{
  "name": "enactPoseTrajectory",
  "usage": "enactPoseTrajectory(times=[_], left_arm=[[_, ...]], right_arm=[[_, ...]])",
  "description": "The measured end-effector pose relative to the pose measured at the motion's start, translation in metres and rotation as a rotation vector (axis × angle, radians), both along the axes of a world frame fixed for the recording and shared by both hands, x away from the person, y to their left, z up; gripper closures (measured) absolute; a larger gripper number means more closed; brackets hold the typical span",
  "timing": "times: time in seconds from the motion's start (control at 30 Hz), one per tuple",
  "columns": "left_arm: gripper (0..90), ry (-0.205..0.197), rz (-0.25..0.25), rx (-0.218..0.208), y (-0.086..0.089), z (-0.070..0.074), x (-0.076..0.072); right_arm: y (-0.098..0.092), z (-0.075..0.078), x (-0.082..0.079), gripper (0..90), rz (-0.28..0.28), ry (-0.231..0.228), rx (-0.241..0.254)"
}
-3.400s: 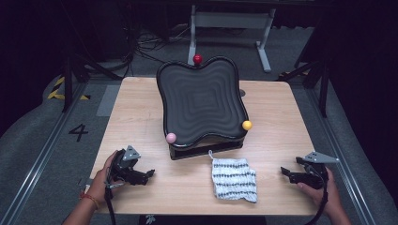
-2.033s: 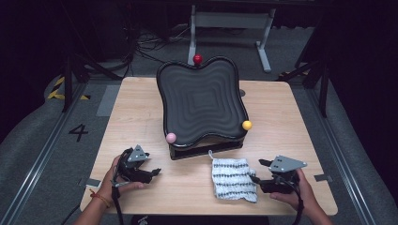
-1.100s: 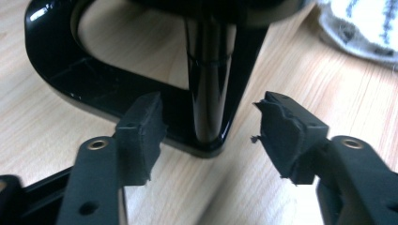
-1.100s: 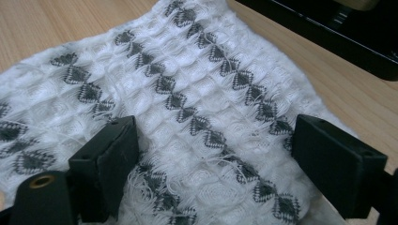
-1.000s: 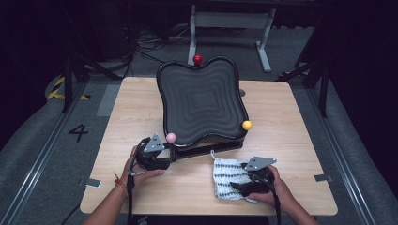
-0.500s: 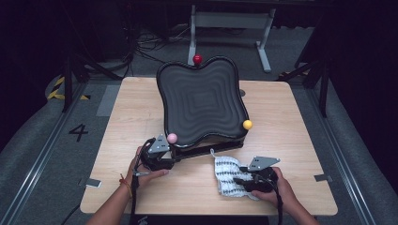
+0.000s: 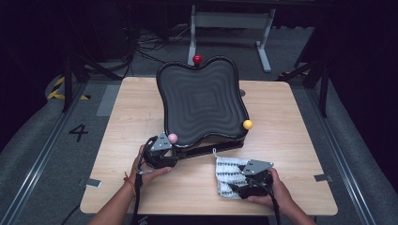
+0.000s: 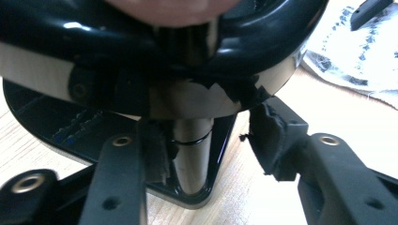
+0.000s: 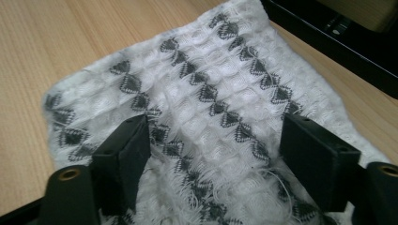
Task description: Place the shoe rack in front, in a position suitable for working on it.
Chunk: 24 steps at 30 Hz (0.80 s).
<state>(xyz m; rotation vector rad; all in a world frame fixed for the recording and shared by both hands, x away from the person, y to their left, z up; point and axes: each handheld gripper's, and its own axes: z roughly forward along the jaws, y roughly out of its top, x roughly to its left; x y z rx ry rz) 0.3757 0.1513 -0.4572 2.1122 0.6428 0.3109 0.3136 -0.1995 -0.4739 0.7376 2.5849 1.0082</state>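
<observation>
A black wavy-surfaced board (image 7: 202, 101) stands tilted on a base, with a red ball (image 7: 197, 59), a yellow ball (image 7: 247, 124) and a pink ball (image 7: 172, 138) on its rim. My left gripper (image 7: 172, 153) is at the pink-ball corner. Its jaws have just been closing around the metal post (image 8: 192, 154) under that corner; the left pad (image 8: 157, 157) is beside the post, the right pad (image 8: 274, 150) stands apart. My right gripper (image 7: 237, 186) lies on the white cloth with grey diamonds (image 7: 230, 171). Its jaws (image 9: 216, 159) have just been opening and stand wide on the cloth (image 9: 211, 93).
The wooden table (image 7: 291, 122) carries the board's black base (image 7: 211, 149) just behind the cloth. A metal stand (image 7: 230, 23) and cables lie on the floor beyond the table. A person's forearms come in from the near edge.
Both hands came in from the table's front corners. The left gripper moved up to the pink-ball corner of the board; the right gripper moved left onto the cloth.
</observation>
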Motion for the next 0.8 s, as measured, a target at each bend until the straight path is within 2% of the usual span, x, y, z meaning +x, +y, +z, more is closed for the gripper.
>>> enactPoseTrajectory(times=[0.07,0.17,0.3,0.47,0.6,0.67,0.8], left_arm=[[55.7,0.005,-0.01,-0.003,-0.001,0.0,-0.001],[57.4,0.006,-0.025,-0.007,-0.002,0.0,-0.003],[61.5,0.009,-0.045,-0.004,-0.004,0.0,-0.004],[65.9,0.009,-0.049,-0.011,-0.004,-0.001,-0.003],[71.2,0.003,-0.072,-0.014,-0.005,-0.003,-0.004],[72.7,0.008,-0.081,-0.014,-0.007,-0.004,-0.005],[72.2,0.015,-0.095,0.008,-0.011,-0.009,-0.006]], right_arm=[[-0.001,-0.001,0.002,21.5,-0.002,0.014,-0.001],[-0.007,-0.004,0.005,20.4,0.005,0.053,0.035],[-0.007,-0.003,0.006,24.1,0.011,0.06,0.023],[-0.01,0.0,0.004,54.0,0.036,0.051,0.034],[-0.007,0.001,0.001,71.4,0.066,0.041,0.028],[-0.006,0.001,0.0,77.0,0.084,0.027,0.019],[-0.005,0.002,-0.001,79.6,0.086,0.008,0.008]])
